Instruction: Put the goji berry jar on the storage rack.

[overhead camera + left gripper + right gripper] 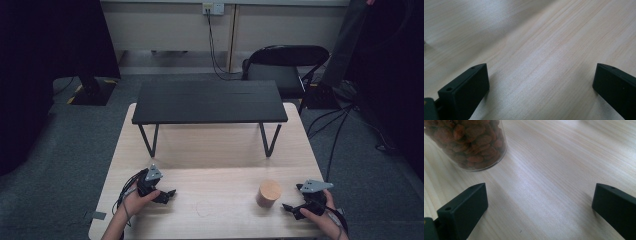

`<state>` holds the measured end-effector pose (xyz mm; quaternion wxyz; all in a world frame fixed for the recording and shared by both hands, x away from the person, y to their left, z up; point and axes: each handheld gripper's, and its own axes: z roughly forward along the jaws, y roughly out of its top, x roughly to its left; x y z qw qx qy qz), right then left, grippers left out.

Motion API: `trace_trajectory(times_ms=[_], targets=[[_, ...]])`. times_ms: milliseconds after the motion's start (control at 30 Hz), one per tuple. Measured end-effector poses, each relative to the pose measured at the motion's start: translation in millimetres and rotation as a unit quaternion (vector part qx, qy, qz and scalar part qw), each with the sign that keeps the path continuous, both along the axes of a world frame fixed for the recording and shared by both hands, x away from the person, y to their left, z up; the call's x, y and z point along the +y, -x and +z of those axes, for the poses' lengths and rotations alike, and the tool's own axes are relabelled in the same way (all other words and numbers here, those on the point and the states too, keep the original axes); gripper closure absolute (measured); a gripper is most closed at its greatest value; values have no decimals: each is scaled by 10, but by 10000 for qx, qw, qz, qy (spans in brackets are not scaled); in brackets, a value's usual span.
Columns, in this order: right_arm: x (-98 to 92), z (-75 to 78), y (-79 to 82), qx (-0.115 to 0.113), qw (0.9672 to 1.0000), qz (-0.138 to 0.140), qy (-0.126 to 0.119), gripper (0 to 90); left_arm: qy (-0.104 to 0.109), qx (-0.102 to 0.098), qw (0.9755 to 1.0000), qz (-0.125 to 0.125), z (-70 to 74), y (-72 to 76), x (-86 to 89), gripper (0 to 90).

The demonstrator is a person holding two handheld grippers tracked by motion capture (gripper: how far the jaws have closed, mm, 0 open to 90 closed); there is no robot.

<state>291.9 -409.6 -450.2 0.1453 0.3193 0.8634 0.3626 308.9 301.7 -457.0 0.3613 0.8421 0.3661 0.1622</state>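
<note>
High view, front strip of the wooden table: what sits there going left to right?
Left tool → jar with the wooden lid → right tool. Both tools are open, low over the bare wooden table.

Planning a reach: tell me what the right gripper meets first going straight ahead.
Probably nothing: bare table lies ahead of the open right gripper. The jar of nuts sits left of that line, though depth is unclear.
</note>
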Motion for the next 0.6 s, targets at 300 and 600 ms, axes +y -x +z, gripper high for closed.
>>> trace_trajectory(times_ms=[300,600], targets=[[0,0,0,0,10000,0,0,0,-12,-8,10000,-11,1,-2,1,0],[6,0,5,-2,10000,-17,2,0,-17,-9,10000,-15,3,-3,1,0]])
